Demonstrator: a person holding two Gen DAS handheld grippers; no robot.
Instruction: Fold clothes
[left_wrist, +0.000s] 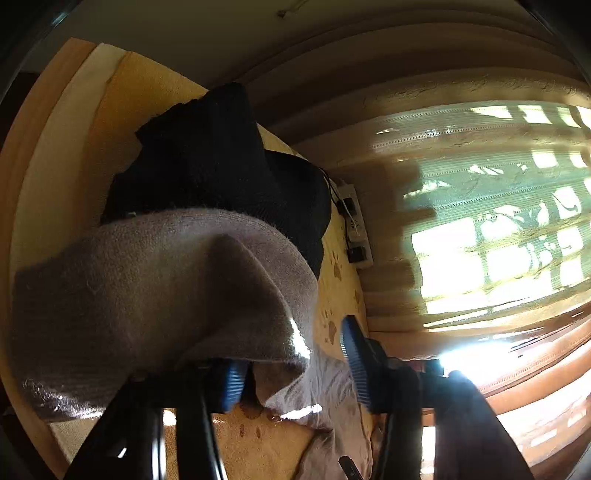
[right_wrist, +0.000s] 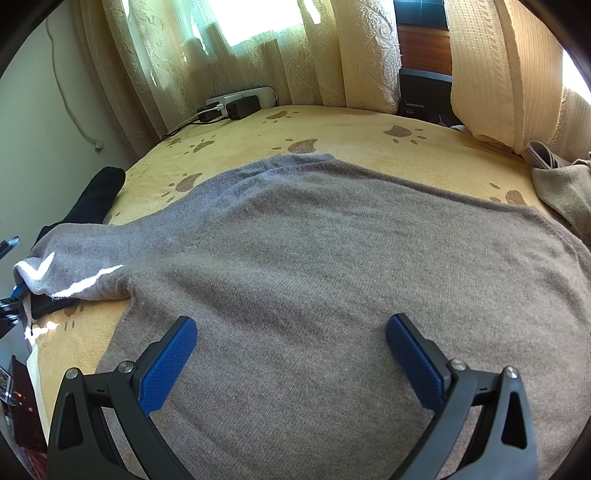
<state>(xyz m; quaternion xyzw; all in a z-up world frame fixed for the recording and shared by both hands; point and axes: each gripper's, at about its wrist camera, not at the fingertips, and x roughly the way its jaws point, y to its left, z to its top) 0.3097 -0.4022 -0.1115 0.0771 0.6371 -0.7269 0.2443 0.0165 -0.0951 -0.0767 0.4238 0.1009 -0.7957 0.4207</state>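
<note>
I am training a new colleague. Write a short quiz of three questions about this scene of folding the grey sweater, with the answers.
1. True or false: the right gripper is shut on the grey sweater.
2. Which part of the sweater lies at the left gripper? A) the sleeve end B) the neckline C) the bottom hem
3. Fill in: the yellow blanket under the sweater has a pattern of brown ____ prints.

Key
1. False: its jaws stand wide apart over the sweater's body.
2. A: the sleeve end drapes over one finger; the jaws are apart.
3. Paw.
</note>
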